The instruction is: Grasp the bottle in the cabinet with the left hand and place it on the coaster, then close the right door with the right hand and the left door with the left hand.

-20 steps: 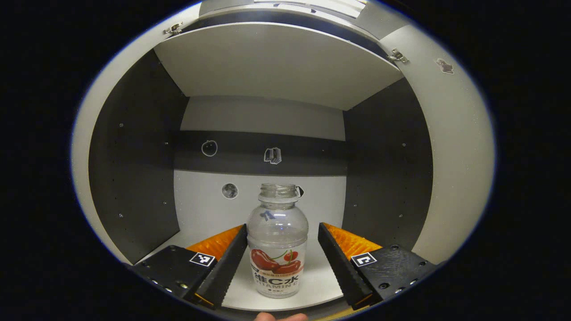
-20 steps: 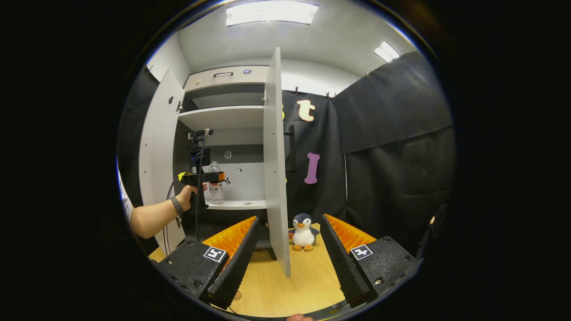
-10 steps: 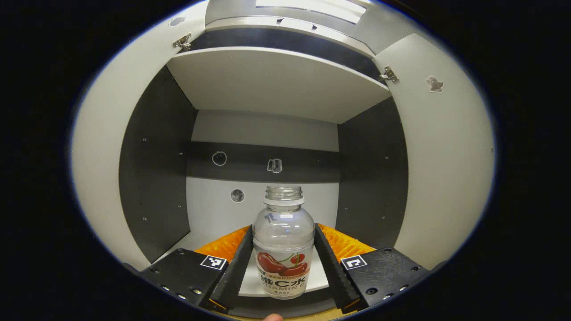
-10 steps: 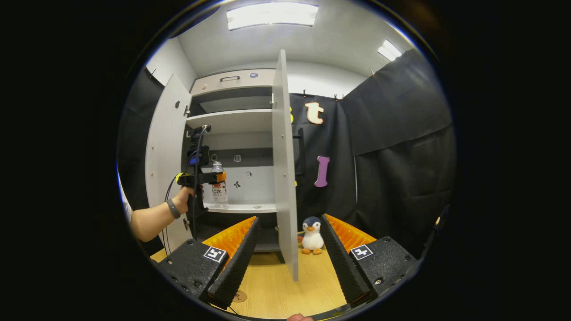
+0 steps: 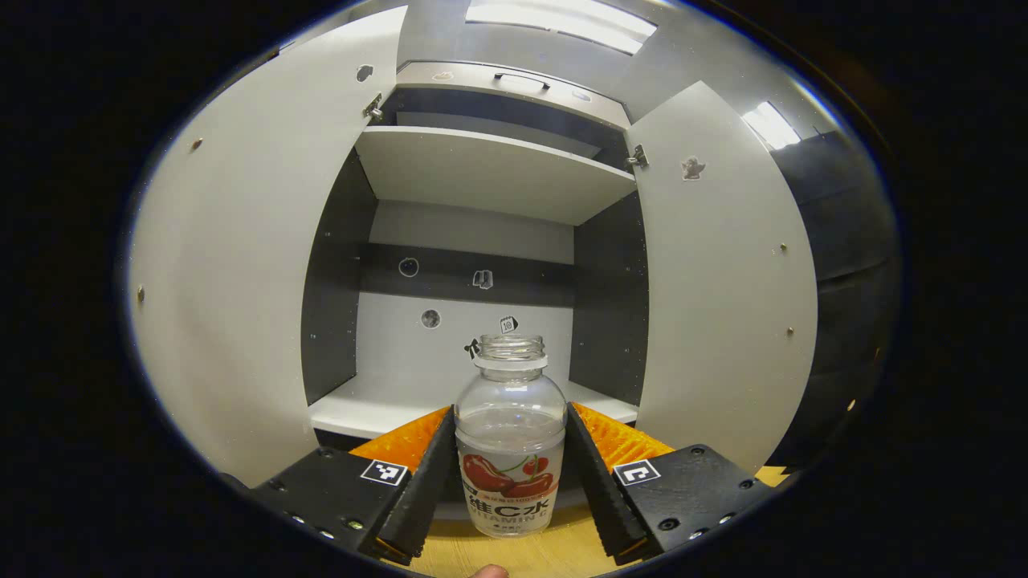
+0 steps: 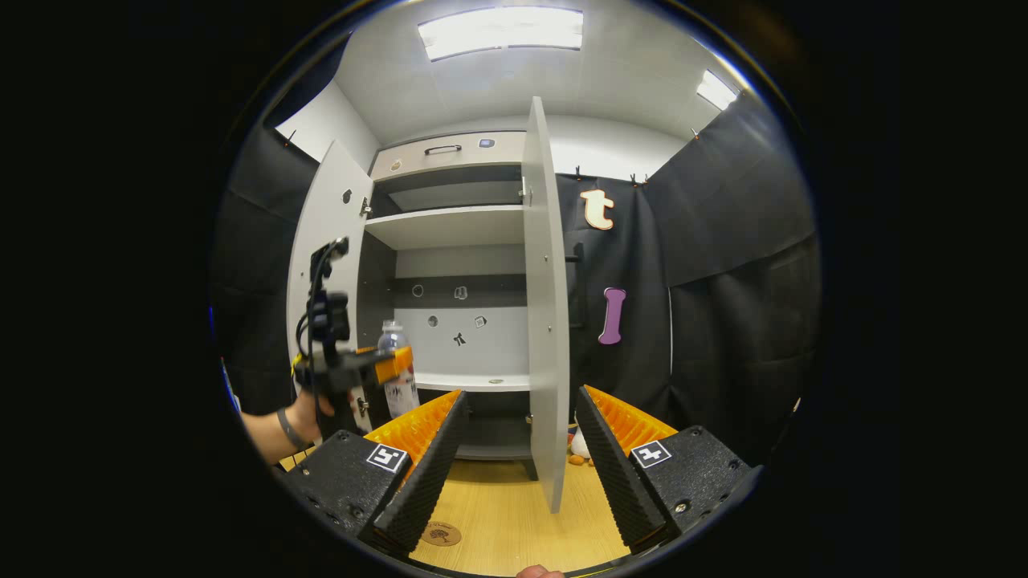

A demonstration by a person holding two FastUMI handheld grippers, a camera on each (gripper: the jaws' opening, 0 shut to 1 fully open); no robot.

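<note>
- The left tool (image 5: 512, 474) stands clamped on a clear plastic bottle with a red cherry label (image 5: 511, 437), its two fingers pressing the bottle's labelled waist from either side, in front of the open grey-and-white cabinet (image 5: 482, 177).
- The bottle is upright and uncapped, clear of the cabinet's white lower shelf (image 5: 361, 405) and held in the air above the pale wooden tabletop (image 6: 506, 522); in the right gripper view it appears beside the left tool (image 6: 377, 365) and the hand (image 6: 309, 413) that carries it.
- It looks empty or nearly so, hence probably light; thin clear plastic of this kind likely gives under a hard squeeze and is smooth, so the straight labelled middle, below the rounded shoulder, seems the soundest place to hold.
- With no cap on, tipping would matter only if liquid remains, which cannot be told.
- The label carries cherries and large writing, partly covered by the fingers.
- The right tool (image 6: 518, 474) hangs with its fingers apart, gripping nothing, facing the edge of the white right door (image 6: 546, 321); the white left door (image 6: 325, 233) is also open.
- A small round brown coaster (image 6: 440, 533) lies on the tabletop near the right tool.
</note>
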